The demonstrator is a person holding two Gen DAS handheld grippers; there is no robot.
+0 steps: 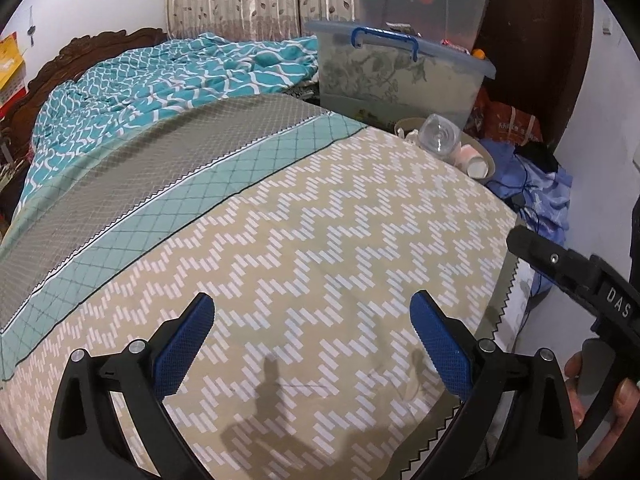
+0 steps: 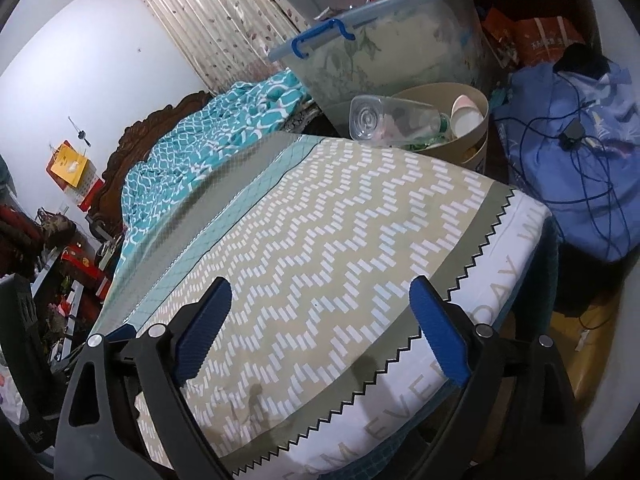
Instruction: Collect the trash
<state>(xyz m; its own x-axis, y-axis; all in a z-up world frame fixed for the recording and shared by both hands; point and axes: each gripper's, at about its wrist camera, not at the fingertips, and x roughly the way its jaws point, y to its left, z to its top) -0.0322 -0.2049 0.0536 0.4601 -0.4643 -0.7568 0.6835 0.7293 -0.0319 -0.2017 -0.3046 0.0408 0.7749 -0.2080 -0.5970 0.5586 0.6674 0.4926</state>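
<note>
Trash, a clear plastic bottle (image 2: 394, 117) and paper cups (image 2: 466, 114), is lying in the beige bin (image 2: 474, 128) beside the bed (image 2: 320, 240). Both the left claw (image 1: 312, 344) and right claw (image 2: 320, 332) are being held wide apart, empty, above the bedsheet.

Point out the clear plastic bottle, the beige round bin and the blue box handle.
clear plastic bottle (image 2: 394, 118), right wrist view, its side
beige round bin (image 2: 474, 124), right wrist view, outer wall
blue box handle (image 1: 386, 36), left wrist view, top bar

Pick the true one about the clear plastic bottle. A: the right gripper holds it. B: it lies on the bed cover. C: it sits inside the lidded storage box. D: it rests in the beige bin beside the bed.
D: the clear plastic bottle lies tilted across the beige bin, among paper cups.
</note>
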